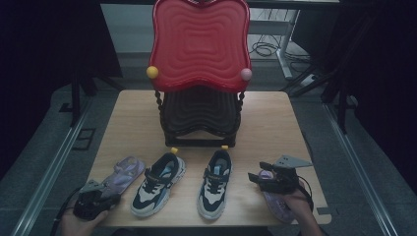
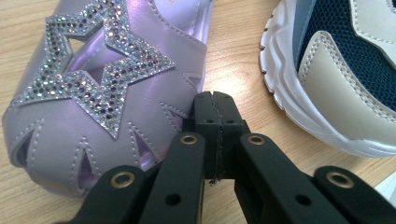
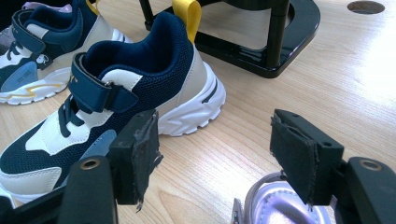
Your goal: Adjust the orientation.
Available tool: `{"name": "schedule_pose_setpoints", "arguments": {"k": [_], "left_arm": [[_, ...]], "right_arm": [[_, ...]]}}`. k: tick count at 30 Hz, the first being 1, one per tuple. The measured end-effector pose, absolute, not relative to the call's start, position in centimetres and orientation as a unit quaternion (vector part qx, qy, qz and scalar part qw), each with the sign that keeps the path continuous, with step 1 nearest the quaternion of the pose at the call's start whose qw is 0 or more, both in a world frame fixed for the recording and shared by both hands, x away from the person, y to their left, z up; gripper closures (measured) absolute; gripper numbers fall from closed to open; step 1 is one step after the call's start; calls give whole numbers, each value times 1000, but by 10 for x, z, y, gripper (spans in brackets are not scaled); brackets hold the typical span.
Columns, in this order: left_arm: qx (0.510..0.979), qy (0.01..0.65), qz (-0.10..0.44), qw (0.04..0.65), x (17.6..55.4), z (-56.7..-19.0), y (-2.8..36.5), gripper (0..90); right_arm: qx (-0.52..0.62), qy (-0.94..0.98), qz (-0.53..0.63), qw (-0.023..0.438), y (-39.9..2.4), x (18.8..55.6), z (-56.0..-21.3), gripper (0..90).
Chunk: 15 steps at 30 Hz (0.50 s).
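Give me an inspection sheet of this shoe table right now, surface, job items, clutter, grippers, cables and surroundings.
Surface: light wooden table, bare wood between the items.
Job's things: two purple sandals, the left sandal by the left gripper, the right sandal under the right gripper; two navy and white sneakers, left sneaker and right sneaker, side by side between them.
Clutter: black and red shoe rack at the back of the table.
Grippers: left gripper jaws shut, empty, beside the sandal's strap; right gripper jaws open over its sandal, gripping nothing.
Cables: cables on floor behind the rack.
Surroundings: grey floor, dark curtains at both sides.
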State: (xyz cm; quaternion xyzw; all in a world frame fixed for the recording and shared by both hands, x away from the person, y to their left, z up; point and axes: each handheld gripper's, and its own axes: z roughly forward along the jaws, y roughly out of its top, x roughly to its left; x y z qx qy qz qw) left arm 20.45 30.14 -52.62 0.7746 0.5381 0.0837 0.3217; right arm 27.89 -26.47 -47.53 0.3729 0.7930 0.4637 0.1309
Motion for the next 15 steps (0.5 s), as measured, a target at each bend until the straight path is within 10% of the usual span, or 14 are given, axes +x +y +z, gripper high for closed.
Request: {"name": "schedule_pose_setpoints", "arguments": {"k": [15], "left_arm": [[773, 549, 92, 304, 204, -527, 304, 899]], "right_arm": [[379, 789, 465, 133, -269, 280, -475, 327]]}}
